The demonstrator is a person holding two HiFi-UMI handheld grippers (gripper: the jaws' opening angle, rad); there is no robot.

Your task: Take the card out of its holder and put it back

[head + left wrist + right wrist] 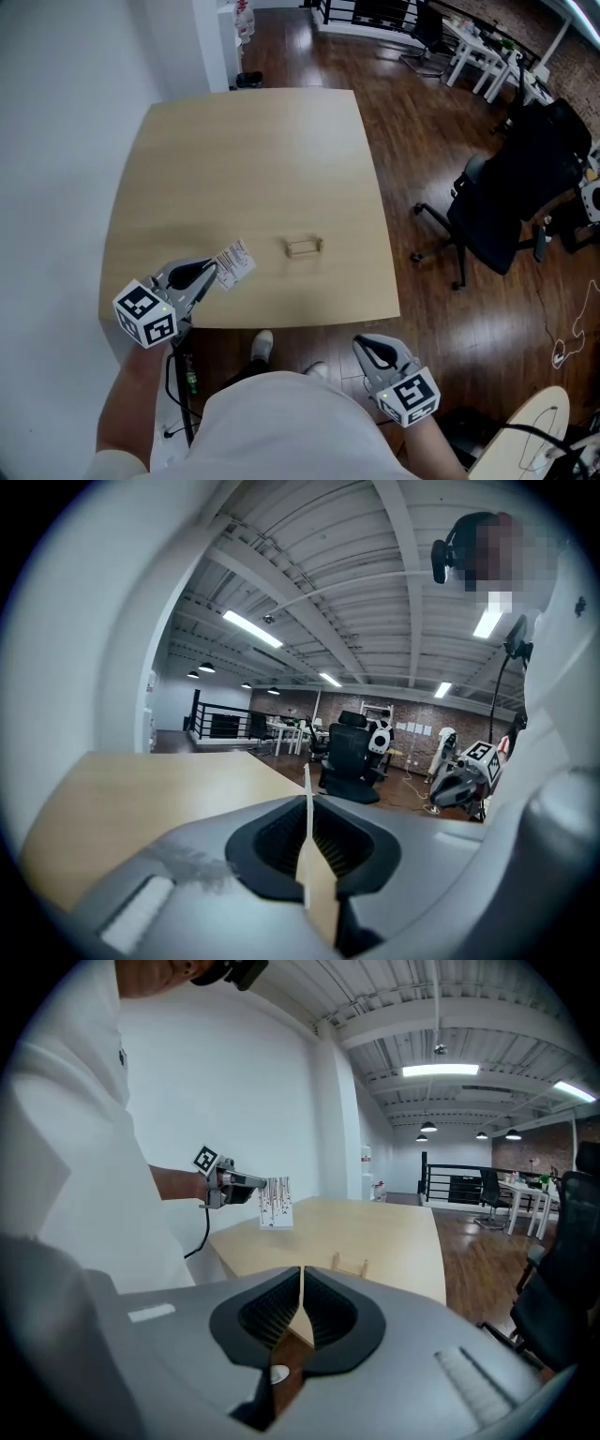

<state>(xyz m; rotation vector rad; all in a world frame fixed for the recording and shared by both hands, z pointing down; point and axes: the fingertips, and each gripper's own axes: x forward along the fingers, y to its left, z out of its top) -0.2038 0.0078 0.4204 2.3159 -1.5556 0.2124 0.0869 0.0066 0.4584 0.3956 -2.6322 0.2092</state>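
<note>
My left gripper (214,273) is shut on a white printed card (234,263), held above the table's near left part. In the left gripper view the card (307,841) shows edge-on, pinched between the jaws. The small wooden card holder (304,247) stands empty on the table, to the right of the card. My right gripper (368,349) hangs off the table's near edge, over the floor, jaws shut on nothing. From the right gripper view I see the left gripper (246,1183) holding the card (276,1202) upright, and the holder (348,1265) on the table.
The light wooden table (244,159) stands against a white wall on the left. A black office chair (511,202) sits to the right on the dark wood floor. White desks (487,56) stand far back. A cable (176,394) hangs below my left arm.
</note>
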